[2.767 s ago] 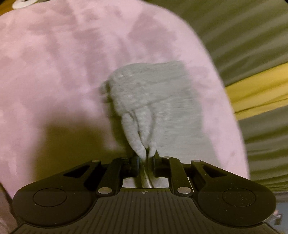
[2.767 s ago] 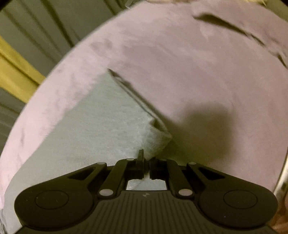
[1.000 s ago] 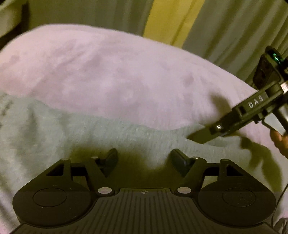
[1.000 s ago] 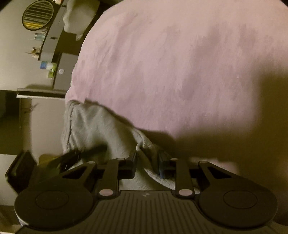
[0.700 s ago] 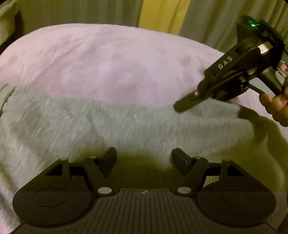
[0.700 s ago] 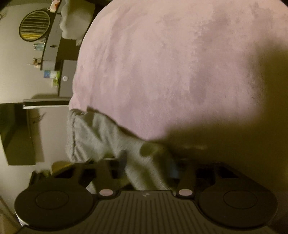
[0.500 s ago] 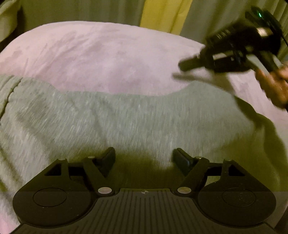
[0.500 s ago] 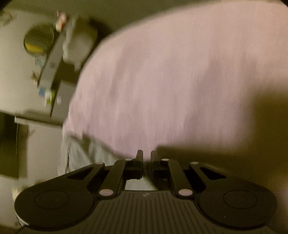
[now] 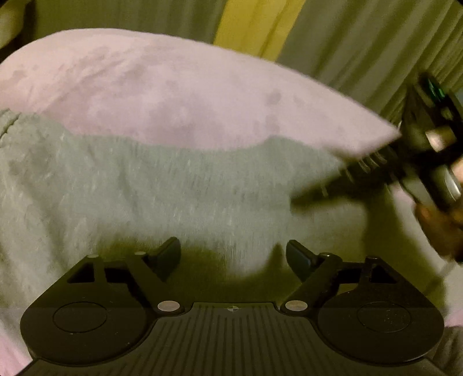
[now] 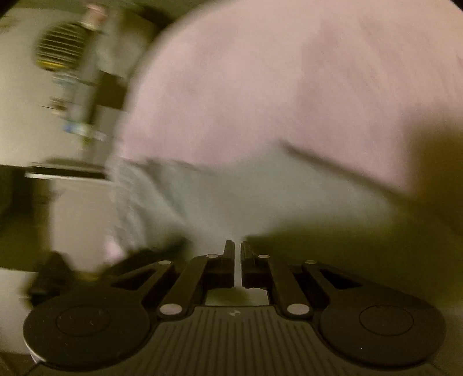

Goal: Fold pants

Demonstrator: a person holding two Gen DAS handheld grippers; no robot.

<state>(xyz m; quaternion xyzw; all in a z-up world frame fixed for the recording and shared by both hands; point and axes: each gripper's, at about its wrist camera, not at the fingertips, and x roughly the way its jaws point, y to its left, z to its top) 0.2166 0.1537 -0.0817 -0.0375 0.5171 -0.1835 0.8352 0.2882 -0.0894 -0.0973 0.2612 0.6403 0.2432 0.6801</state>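
Note:
The grey pants [image 9: 173,188] lie folded in a wide band across the pink bed cover [image 9: 173,95]. My left gripper [image 9: 233,254] hovers over their near edge. Its jaws are opening wide, and no cloth is pinched between them. A blurred right gripper [image 9: 298,199] reaches in from the right over the pants' right end, held by a hand [image 9: 439,222]. In the right wrist view the right gripper [image 10: 237,248] is shut with nothing between its fingers. The pants [image 10: 231,196] lie just ahead of it, blurred by motion.
Green curtains with a yellow stripe [image 9: 243,26] hang behind the bed. In the right wrist view a dresser with an oval mirror [image 10: 58,52] and small bottles stands past the bed's left edge. The pink cover [image 10: 289,86] stretches far ahead.
The right gripper let go of the pants' corner, shut empty, swung up and came back down over the pants. The left gripper's jaws spread wider and slid along the pants.

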